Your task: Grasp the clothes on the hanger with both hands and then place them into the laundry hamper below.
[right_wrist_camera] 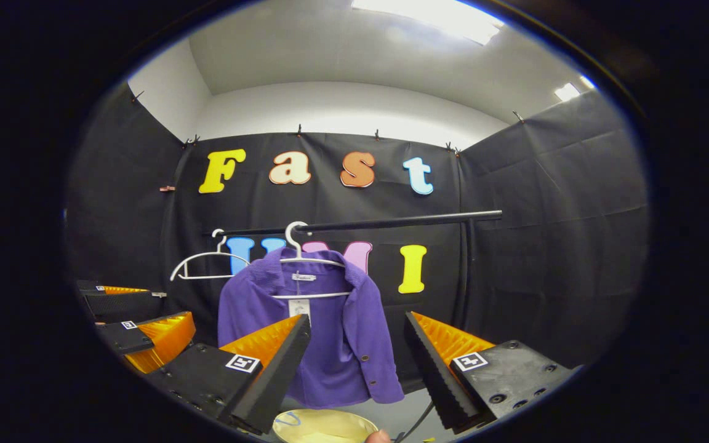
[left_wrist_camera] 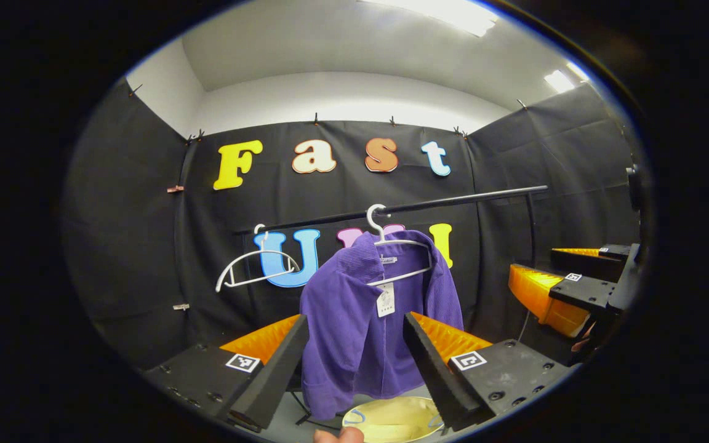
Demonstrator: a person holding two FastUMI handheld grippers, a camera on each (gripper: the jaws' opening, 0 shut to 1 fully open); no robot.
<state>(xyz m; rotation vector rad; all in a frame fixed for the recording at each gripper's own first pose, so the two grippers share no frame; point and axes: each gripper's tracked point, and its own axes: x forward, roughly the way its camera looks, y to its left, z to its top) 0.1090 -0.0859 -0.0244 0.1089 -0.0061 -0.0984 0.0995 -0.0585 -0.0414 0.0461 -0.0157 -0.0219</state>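
Shirt (left_wrist_camera: 360,326) hangs ahead of both open grippers, untouched, on a hanger (left_wrist_camera: 400,258) hooked over the rail (left_wrist_camera: 453,200). Left gripper (left_wrist_camera: 354,363) and right gripper (right_wrist_camera: 357,363) stand released, jaws wide, nothing between them. Hamper (left_wrist_camera: 391,418) sits low and near, under the shirt; a spare hanger (left_wrist_camera: 250,267) hangs to the left. Approach seems underway; next, each gripper must reach a shoulder and close on cloth.

Black rail (right_wrist_camera: 391,221) carries two white hangers (right_wrist_camera: 204,261).
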